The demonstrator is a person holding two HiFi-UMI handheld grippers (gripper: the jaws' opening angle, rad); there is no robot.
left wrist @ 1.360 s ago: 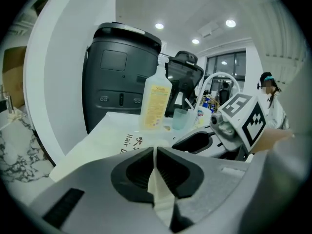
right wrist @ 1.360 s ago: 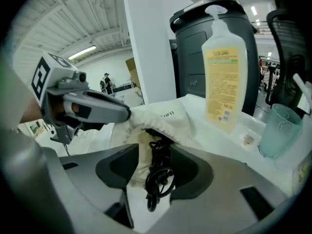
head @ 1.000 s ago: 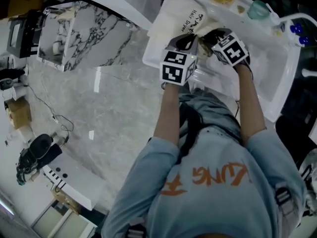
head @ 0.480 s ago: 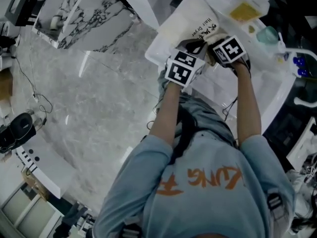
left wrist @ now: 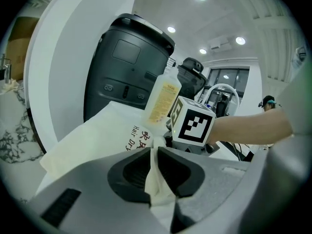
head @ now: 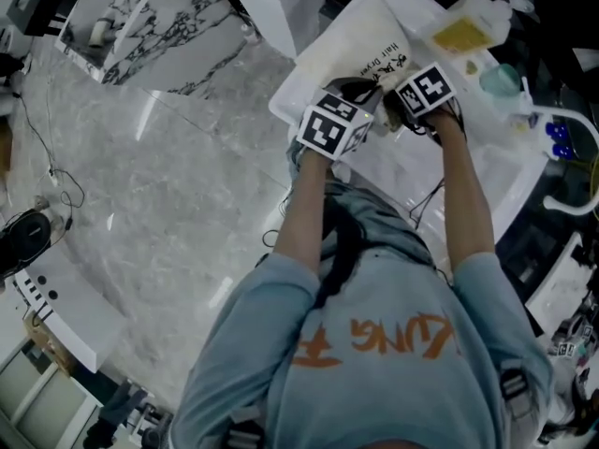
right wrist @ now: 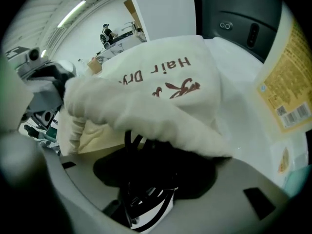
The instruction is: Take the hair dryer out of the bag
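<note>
With the fingers of the left gripper (left wrist: 155,152), just eased slightly, pinching the bag (left wrist: 92,138), those of the right gripper (right wrist: 146,167), seemingly clamped on the black cord (right wrist: 129,140), should pull out steadily.

This is looking like a mock-up bathroom standing inside a lab hall. A white washbasin bench (head: 323,59) is carrying a soap bottle (head: 463,28) beside a curved tap (head: 573,129), and black equipment (head: 21,239) is sitting on grey marble flooring (head: 187,185) left of that bench.
</note>
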